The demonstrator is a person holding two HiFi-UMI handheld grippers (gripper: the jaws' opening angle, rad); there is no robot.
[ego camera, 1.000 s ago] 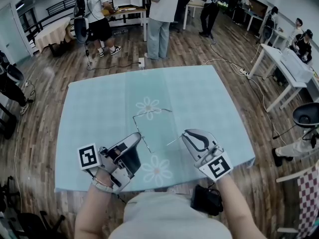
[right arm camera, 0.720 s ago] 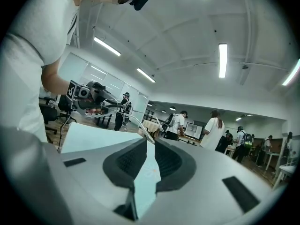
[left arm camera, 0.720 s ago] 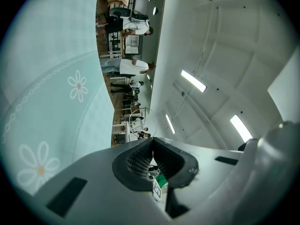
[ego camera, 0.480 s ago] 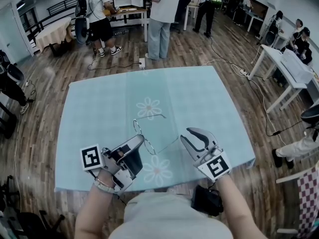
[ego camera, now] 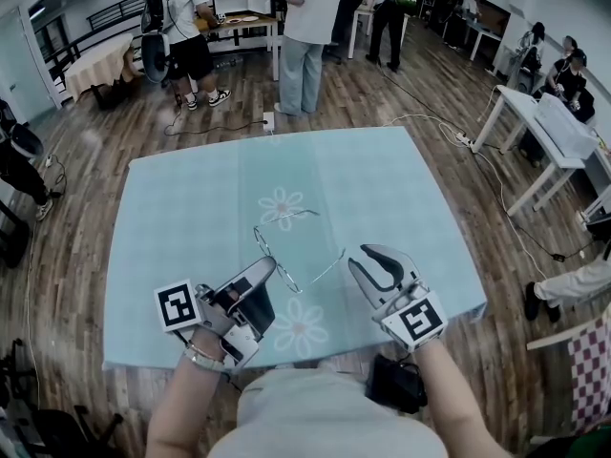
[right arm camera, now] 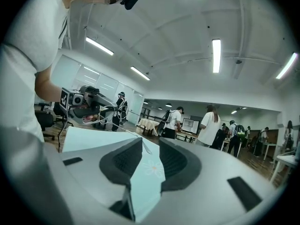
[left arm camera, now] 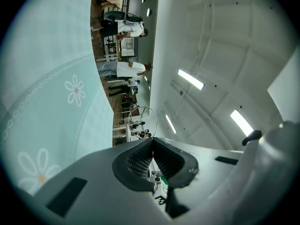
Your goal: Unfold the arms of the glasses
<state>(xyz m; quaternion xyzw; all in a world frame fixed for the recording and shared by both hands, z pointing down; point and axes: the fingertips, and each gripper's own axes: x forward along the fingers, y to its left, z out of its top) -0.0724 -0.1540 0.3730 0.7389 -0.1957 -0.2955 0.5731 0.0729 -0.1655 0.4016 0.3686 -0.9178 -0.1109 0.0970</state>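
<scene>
A wooden floor [ego camera: 401, 113] spreads round the scene, with several people [ego camera: 310, 27] standing at its far side. In the middle sits the surface [ego camera: 181, 208], covered by a pale blue cloth printed with white daisies [ego camera: 283, 203].

Over its near edge the person holds the left hand-held gripper [ego camera: 268, 268], rolled onto its side. Its own view shows its jaws brought together at the tips [left arm camera: 151, 146], pinched on the rim of the glasses, with one round lens [left arm camera: 143, 122] standing out just beyond them.

The right hand-held gripper [ego camera: 368, 256] hovers opposite, near the same edge. Its jaws [right arm camera: 151, 146] have just been opening and now stand well apart, with the pads pressing on nothing. The thin end of one spectacle arm [right arm camera: 146, 147] lies loose in the gap.

The glasses [ego camera: 277, 260], a thin wire frame, hang above the cloth between the two grippers. One arm [ego camera: 291, 214] points away toward the far daisy, and the other [ego camera: 329, 263] slants toward the right hand-held gripper.
</scene>
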